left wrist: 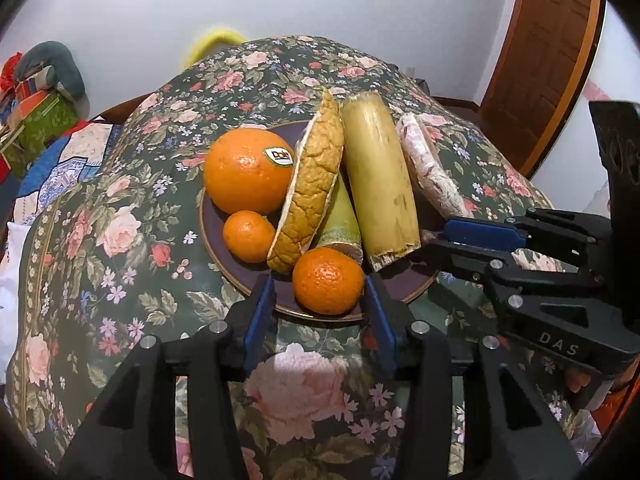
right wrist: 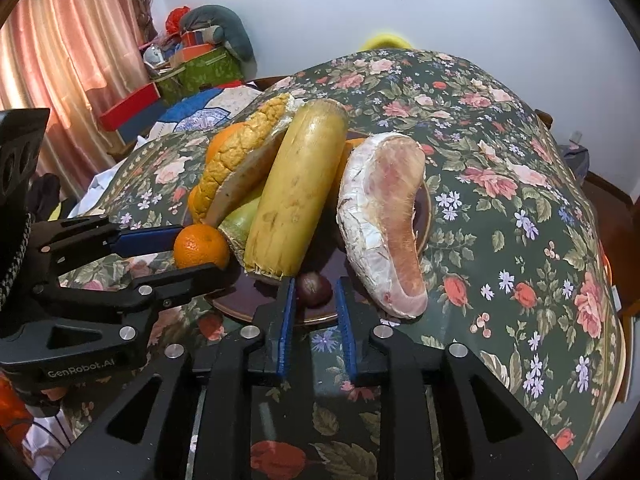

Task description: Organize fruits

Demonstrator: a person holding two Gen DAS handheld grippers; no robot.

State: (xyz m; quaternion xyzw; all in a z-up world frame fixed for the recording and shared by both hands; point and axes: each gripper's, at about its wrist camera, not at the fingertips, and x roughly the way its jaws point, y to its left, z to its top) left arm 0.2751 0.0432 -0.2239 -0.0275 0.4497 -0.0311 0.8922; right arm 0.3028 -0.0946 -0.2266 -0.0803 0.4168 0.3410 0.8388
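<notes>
A dark plate on the floral tablecloth holds a large Dole orange, a small mandarin, a nearer mandarin, a pomelo peel, two cane pieces and a pomelo wedge. My left gripper is open, its blue pads either side of the near mandarin with a gap on each side. My right gripper is open around a small dark round fruit at the plate's near rim. The right gripper also shows in the left wrist view.
The pomelo wedge leans over the plate's right rim. The cane piece and peel lie stacked across the plate. Boxes and cloth pile up behind the table. A wooden door stands at the right.
</notes>
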